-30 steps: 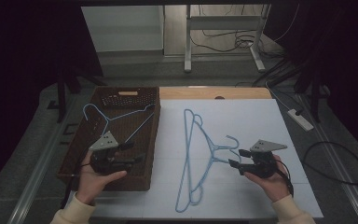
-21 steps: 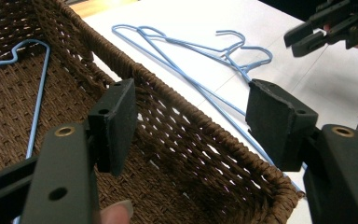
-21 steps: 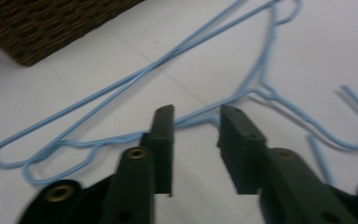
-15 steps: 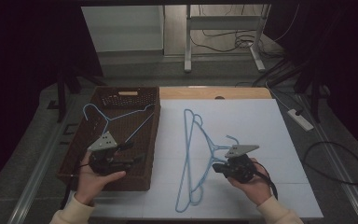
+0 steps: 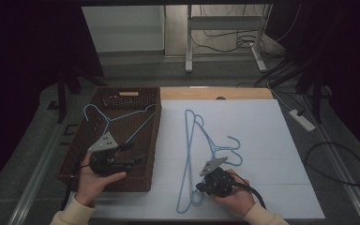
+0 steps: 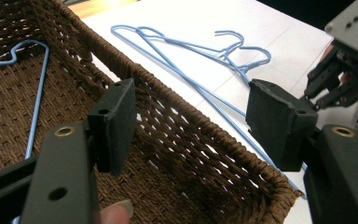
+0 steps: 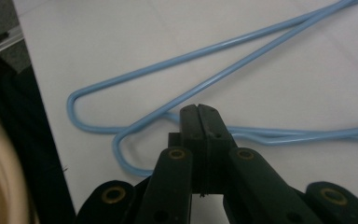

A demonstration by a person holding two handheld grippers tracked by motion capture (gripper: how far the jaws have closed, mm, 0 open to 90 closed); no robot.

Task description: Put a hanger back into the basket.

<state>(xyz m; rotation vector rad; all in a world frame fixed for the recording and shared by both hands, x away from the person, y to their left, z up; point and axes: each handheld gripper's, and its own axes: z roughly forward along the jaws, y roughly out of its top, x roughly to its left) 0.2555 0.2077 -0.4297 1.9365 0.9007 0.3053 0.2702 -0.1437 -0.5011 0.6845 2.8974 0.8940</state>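
On the table: a white sheet [image 5: 262, 140] is covering the surface, with a dark brown woven wicker basket [image 5: 79, 154] sitting at its 9 o'clock edge.
Hangers on the sheet: two light-blue wire coat hangers [image 5: 193, 154] are lying one over the other, long and narrow, their hooks pointing toward 3 o'clock and their lower corners reaching toward 6 o'clock.
Hanger in the basket: a third light-blue wire coat hanger [image 5: 115, 119] is resting inside the basket, toward its 12 o'clock end.
Right gripper: the right gripper [image 5: 201, 187] is sitting low over the sheet at the lower end of the paired hangers, held in the person's right hand [image 5: 234, 197].
Right gripper jaws: in the right gripper view the jaws are pressed flat together, having just been closing; the right gripper's tip [image 7: 200, 112] is lying right over the crossing blue wires [image 7: 177, 100], but no wire is showing between the pads, and whether the tip is touching the wire is hard to judge from this angle.
Left gripper: the left gripper [image 5: 136, 154] is hovering over the basket's 6 o'clock half, held in the left hand [image 5: 93, 180].
Left gripper jaws: in the left gripper view the jaws are standing spread wide with nothing between them, the left gripper's gap [image 6: 191, 121] looking across the basket rim [image 6: 177, 93] toward the hangers on the sheet [image 6: 200, 49].
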